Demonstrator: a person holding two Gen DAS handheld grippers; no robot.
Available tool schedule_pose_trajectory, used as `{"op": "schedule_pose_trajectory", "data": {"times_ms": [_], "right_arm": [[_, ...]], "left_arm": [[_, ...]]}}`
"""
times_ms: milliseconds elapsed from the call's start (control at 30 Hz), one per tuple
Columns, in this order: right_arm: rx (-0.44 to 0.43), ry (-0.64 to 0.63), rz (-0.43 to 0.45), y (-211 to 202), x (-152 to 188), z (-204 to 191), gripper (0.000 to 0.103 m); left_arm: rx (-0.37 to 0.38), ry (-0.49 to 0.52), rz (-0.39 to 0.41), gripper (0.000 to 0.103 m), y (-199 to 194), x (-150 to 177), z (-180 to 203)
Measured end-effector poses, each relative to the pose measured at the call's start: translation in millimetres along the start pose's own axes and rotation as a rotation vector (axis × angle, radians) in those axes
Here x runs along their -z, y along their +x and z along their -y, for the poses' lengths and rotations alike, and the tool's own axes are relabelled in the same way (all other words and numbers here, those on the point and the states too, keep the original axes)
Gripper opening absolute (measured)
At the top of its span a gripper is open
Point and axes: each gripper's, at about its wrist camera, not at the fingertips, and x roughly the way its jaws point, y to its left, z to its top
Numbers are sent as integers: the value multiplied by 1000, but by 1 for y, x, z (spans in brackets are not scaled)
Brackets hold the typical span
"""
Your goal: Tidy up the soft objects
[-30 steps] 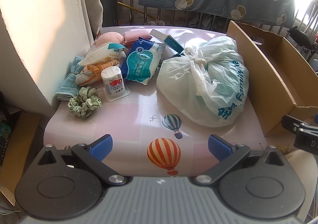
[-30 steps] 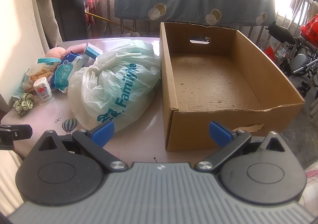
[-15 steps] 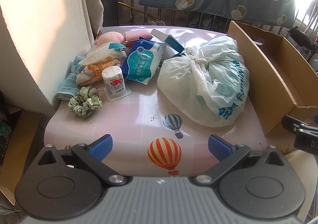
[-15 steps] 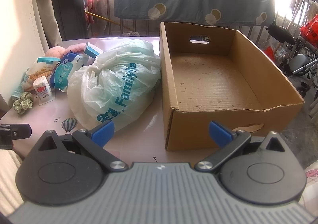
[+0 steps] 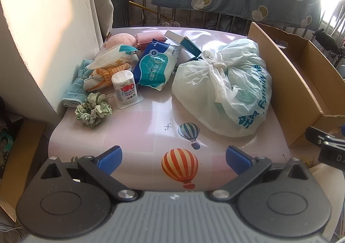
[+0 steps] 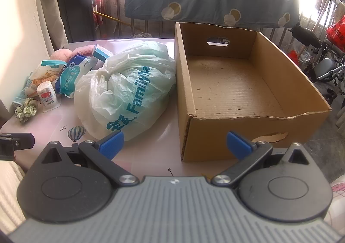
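Left gripper [image 5: 173, 154]: fingers [image 5: 110, 157] spread wide, grasping nothing, hovering over the near edge of the bench [image 5: 138, 130]. Right gripper [image 6: 174, 142]: fingers [image 6: 239, 143] likewise released and empty, pointing at the gap between bag and box.

Step in hand, as judged: the opening one. Nothing is sitting in the cardboard box [image 6: 215, 135]; every soft item is lying on the bench, so the first pick is not yet made.

Items, nearest outward:
- Plastic bag [image 5: 226, 92], knotted at the top, bulging, resting just beside the box's left wall; the closest item to the right gripper.
- Green scrunchie [image 5: 93, 111], lying near the bench's left edge.
- Small tissue pack [image 5: 124, 86], standing upright just behind the scrunchie.
- Blue wet-wipe pack [image 5: 155, 68], leaning among the pile.
- Striped orange cloth [image 5: 103, 75] and teal towel [image 5: 75, 89], bunched against the wall side.
- White snack pouch [image 5: 116, 57], pink plush [image 5: 119, 40], pink sponge [image 5: 148, 37] and teal carton [image 5: 185, 43], at the far end.

Next move, as judged: one gripper is needing to advance onto a soft item, likely the bag's knot or the scrunchie, pinch the slack material and carry it over the box wall.
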Motion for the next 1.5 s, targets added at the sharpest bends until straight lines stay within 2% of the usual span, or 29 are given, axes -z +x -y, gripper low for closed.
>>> {"op": "schedule_pose_trajectory", "data": {"times_ms": [367,567,867,1067,1267,1333,1400,1500], "right_arm": [[-18,-1,2,-2,2,-3,102],[-38,8,22,-4,0,-5,102],[-118,2,112,-9,-19,-21,102],[-201,-47,142,-2,-42,-46,100],[-268,-162,221,11,-74,-78,88],[-289,-246,267,16,-85,-96,79],[-340,-351,289,24,-101,-121,74],[-428,-516,300,40,-122,-162,61]], "left_arm": [[-5,-7,-3,103,-1,3,-11],[-32,-14,24,103,-5,-3,-20],[-25,-63,91,103,-13,-23,-57],[-70,-57,135,103,-11,-36,-77],[-32,-111,178,103,-1,-44,-103],[-35,-137,175,103,4,-45,-112],[-65,-159,171,103,9,-44,-122],[-120,-191,172,102,15,-43,-140]]}}
